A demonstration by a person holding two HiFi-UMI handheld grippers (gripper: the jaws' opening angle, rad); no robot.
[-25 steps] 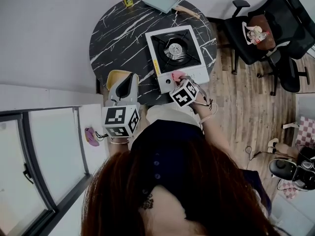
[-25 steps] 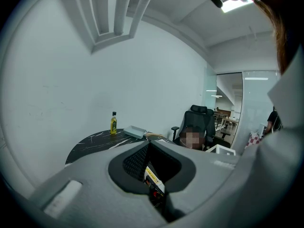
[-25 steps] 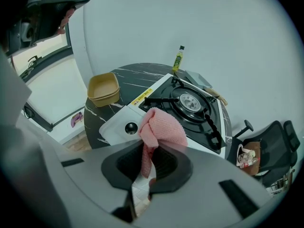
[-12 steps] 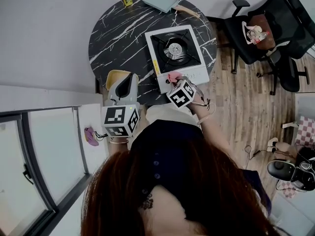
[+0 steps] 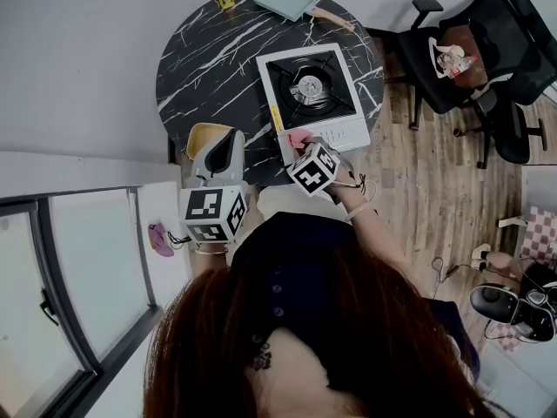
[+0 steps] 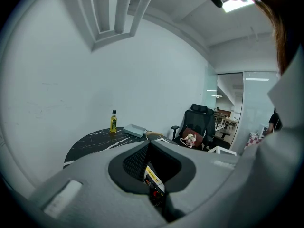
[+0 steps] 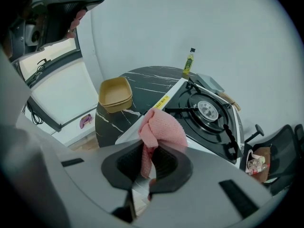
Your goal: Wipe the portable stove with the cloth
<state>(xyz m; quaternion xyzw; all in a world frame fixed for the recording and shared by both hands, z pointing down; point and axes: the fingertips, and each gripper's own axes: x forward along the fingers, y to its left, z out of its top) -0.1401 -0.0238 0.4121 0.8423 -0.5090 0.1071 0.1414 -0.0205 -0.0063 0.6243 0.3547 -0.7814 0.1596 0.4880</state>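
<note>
The pink cloth (image 7: 161, 127) is pinched in the right tool (image 7: 148, 167) and set against the stove (image 5: 311, 90) at its lower-left front corner for wiping, while the left tool (image 6: 153, 175) is held aside, empty and slightly parted.

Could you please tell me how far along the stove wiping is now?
Done: the pink cloth is clamped in the right gripper. In hand: it is at the white portable stove's front edge. Left: the rest of the stove; how much is already wiped cannot be told.
</note>
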